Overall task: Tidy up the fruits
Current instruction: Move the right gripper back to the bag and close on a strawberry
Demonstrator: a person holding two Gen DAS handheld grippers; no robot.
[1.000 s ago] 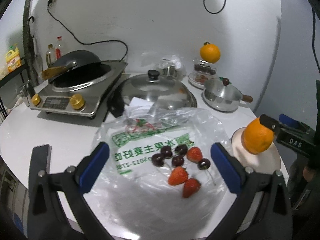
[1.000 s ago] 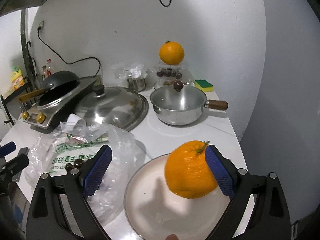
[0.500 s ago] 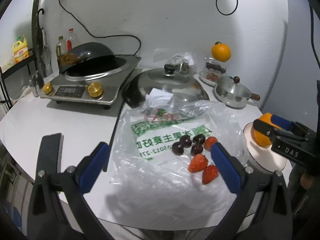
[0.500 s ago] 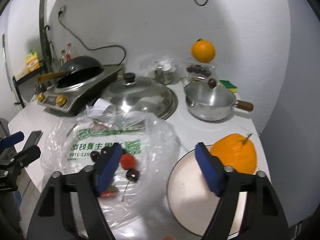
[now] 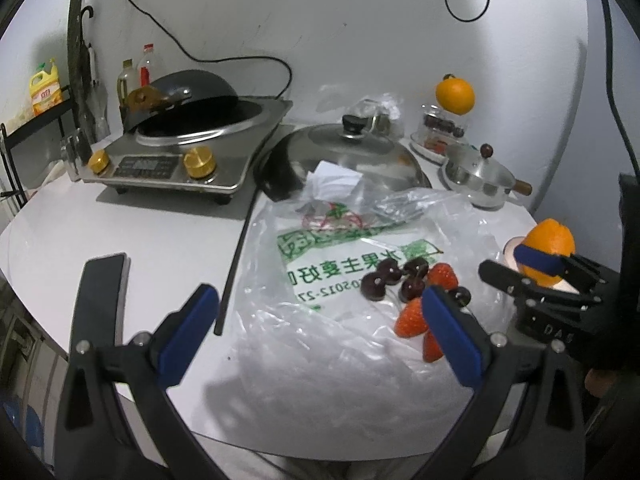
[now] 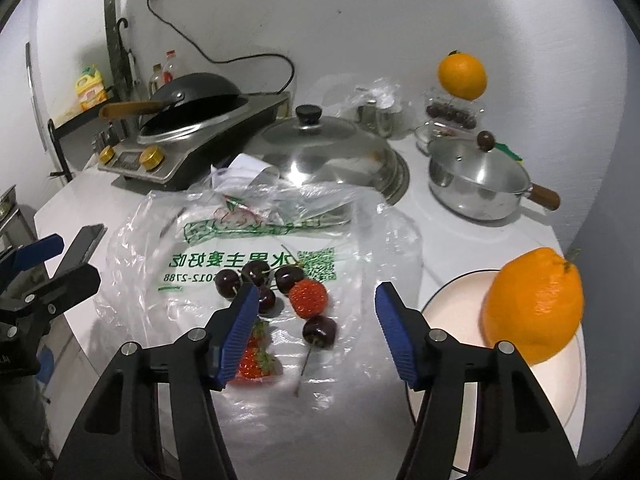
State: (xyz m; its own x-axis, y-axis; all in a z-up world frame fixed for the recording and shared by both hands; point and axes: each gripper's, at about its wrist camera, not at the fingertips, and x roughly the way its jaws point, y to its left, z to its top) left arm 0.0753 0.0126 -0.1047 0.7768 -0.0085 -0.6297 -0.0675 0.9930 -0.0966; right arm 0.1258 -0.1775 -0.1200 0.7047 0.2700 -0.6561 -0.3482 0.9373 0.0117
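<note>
An orange [image 6: 534,304] lies on the white plate [image 6: 452,300] at the right; it also shows in the left wrist view [image 5: 550,248]. Strawberries [image 6: 308,299] and dark cherries [image 6: 256,274] lie on a clear plastic bag [image 6: 240,240] with green print. My right gripper [image 6: 314,336] is open and empty, hovering over the fruit on the bag, just left of the plate. My left gripper [image 5: 316,332] is open and empty above the near part of the bag [image 5: 340,360], with strawberries [image 5: 410,314] and cherries [image 5: 386,276] by its right finger.
An induction cooker with a wok [image 5: 188,136], a large steel lid [image 5: 344,152] and a small lidded saucepan [image 6: 478,182] stand behind the bag. A second orange [image 6: 462,76] sits on a container at the back. A phone [image 5: 106,276] lies at the left edge.
My right gripper let go of the orange on the plate and swung left over the cherries and strawberries. My left gripper drew back and to the left.
</note>
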